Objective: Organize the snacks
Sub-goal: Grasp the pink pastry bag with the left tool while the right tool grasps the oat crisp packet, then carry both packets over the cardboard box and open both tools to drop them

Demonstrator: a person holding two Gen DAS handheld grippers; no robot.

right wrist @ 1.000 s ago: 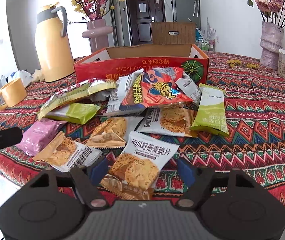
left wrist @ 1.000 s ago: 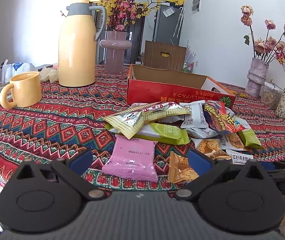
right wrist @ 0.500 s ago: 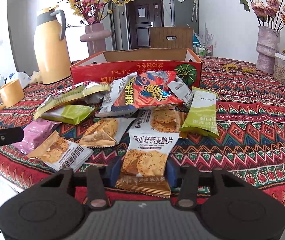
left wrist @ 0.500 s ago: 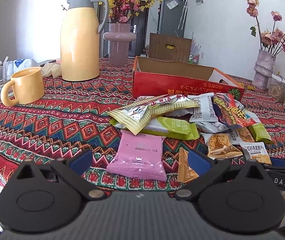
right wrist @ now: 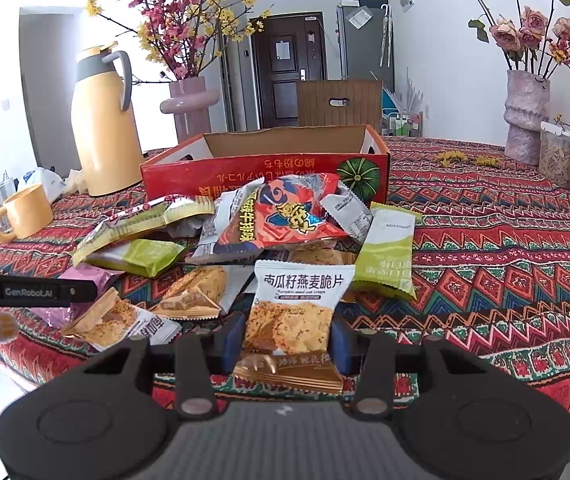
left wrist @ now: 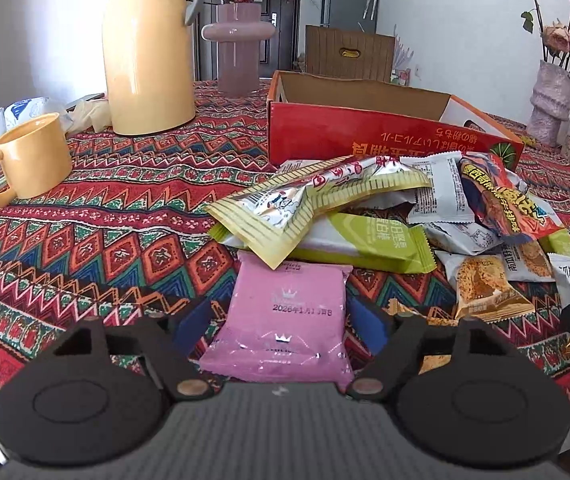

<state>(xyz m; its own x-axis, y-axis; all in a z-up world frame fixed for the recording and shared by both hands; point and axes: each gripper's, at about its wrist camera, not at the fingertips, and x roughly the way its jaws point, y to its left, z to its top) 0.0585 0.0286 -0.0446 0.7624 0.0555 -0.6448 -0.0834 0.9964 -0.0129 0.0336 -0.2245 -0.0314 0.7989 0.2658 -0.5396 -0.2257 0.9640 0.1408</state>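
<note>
A pile of small snack packets is spread on the patterned cloth of the surface (left wrist: 85, 216), just near of an open red box (right wrist: 265, 172) into which they are presumably to be sorted. The left gripper (left wrist: 275, 326) is set around a pink packet (left wrist: 285, 320) at the near edge of the pile; its jaws are closing, with the packet between them but the blue pads (left wrist: 193, 322) not yet seen to press on it. The right gripper (right wrist: 285, 338) is pinched on an oat crisp packet (right wrist: 293, 312), its jaws bearing on both side edges near the lower seal. These packets are judged light, thin and crinkly, with glossy film that may slip; the crisps inside are brittle, so a gentle hold across the flat middle or a sealed edge is advised, not a hard squeeze. The pink packet looks pillowy and matte. Farther off lie a green bar (left wrist: 365, 244), a foil wrapper (left wrist: 317, 196) and a red bag (right wrist: 285, 216). A yellow mug (left wrist: 25, 160) stands far left.
</note>
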